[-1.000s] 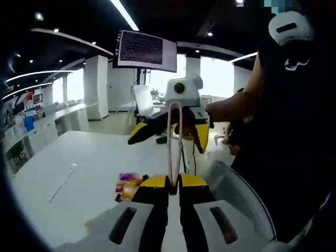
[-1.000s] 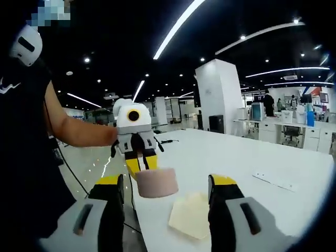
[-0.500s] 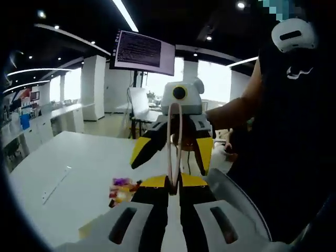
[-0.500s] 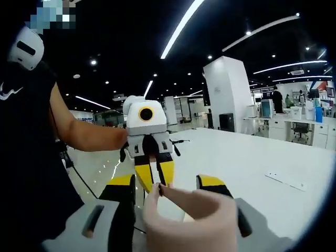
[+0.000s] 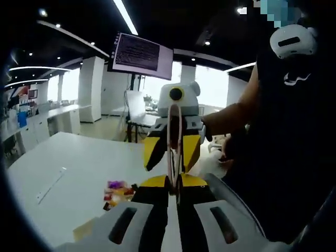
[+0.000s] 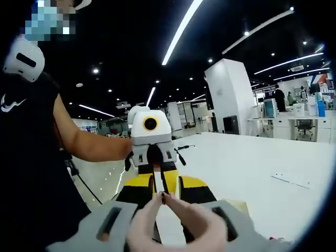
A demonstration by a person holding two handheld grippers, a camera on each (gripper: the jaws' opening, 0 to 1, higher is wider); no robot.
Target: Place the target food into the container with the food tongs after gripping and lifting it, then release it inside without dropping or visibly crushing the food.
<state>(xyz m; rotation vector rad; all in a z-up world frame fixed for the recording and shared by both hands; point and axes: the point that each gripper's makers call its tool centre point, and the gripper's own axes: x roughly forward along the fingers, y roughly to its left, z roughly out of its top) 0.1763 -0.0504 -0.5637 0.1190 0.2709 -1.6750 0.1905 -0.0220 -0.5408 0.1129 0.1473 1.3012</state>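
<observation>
Matt white table [image 5: 68,157]; tongs [image 6: 178,223] smooth pink (plastic, seemingly).

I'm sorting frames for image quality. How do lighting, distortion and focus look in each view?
Left gripper view: bright windows wash out behind the right gripper; fisheye bends the ceiling lights; the tongs stand fairly sharp. Right gripper view: dark ceiling, bright white table; the pink tongs close to the lens are soft and blurred; the left gripper is sharper.

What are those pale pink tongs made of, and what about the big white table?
The tongs look like soft matte plastic or silicone: smooth, dull pink, with rounded edges; the left gripper clamps their narrow end. The table appears to be a hard white laminate, since it shows a faint sheen.
</observation>
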